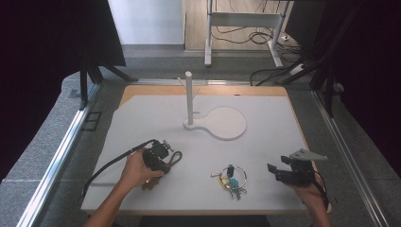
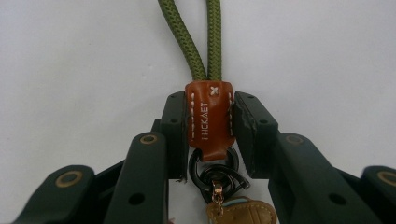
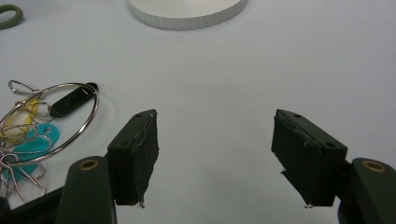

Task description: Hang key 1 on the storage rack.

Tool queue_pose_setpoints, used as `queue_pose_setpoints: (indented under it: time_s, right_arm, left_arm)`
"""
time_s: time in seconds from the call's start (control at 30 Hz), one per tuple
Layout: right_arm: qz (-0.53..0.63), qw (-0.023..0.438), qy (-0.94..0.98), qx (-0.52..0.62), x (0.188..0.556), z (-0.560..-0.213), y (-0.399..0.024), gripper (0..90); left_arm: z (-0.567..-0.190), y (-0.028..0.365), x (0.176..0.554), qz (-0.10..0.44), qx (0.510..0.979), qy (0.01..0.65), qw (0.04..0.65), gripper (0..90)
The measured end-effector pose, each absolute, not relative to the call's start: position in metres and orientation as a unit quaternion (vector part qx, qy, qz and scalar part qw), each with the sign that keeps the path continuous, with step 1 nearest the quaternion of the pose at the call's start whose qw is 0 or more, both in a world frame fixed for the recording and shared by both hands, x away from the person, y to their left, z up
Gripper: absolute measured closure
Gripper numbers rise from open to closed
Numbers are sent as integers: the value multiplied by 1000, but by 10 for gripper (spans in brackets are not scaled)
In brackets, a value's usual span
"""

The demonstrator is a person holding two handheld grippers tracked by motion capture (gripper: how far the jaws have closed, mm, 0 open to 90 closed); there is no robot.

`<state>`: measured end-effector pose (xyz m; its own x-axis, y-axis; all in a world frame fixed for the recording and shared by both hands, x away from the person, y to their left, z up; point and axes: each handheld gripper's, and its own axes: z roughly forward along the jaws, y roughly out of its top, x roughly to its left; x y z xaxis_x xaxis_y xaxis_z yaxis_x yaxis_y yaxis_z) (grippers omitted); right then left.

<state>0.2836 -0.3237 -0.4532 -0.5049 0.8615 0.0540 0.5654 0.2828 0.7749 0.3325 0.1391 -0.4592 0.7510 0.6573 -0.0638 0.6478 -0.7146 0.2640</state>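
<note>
**Grip on the leather tab could slip**

The left hand-held gripper (image 2: pixel 212 123) pinches the brown leather tab (image 2: pixel 210 119) of a green cord keychain (image 2: pixel 198 42), pads on the tab's two sides. The hold is narrow, so a tug may pull the smooth tab free, or the dangling rings (image 2: pixel 212 170) may snag a jaw. The cord loop runs ahead of the jaws on the bench (image 1: pixel 265 142). The right hand-held gripper (image 3: pixel 215 154) stands wide and empty, with a key ring (image 3: pixel 51 121) to its left.
</note>
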Motion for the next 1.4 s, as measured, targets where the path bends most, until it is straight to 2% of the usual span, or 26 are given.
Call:
queue_pose_setpoints:
  time_s: [0.7,1.4]
  right_arm:
    - [381,197,773,468,283,-453,-327,316]
    - [380,200,775,465,283,-451,-326,316]
  left_arm:
    - [-424,166,335,-22,903,358,237,673]
    - [-386,186,335,-17,889,352,294,672]
